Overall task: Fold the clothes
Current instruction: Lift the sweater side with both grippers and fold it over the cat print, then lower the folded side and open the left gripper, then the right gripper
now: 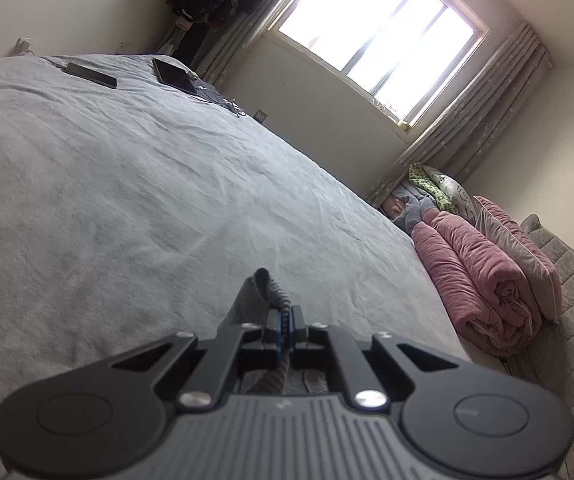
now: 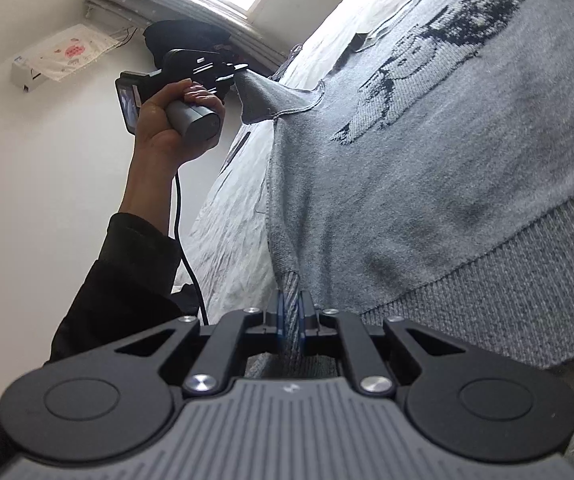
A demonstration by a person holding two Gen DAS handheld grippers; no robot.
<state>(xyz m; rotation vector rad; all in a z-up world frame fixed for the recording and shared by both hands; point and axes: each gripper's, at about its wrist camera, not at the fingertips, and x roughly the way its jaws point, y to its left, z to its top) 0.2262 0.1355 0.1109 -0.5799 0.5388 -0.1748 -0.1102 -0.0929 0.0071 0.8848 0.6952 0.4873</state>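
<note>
Now both clamped: left tool (image 1: 285, 322) pinching grey sweater (image 2: 427, 152) edge over bed (image 1: 127, 200), right tool (image 2: 291, 320) gripping ribbed hem corner (image 2: 292, 292)

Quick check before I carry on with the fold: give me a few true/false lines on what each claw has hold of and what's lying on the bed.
1. The right claw is shut on the grey sweater at its ribbed hem. True.
2. The left claw is open and holds nothing. False: it pinches sweater fabric.
3. Two flat dark devices lie on the bed. True.
4. The rolled blanket is green. False: pink.
</note>
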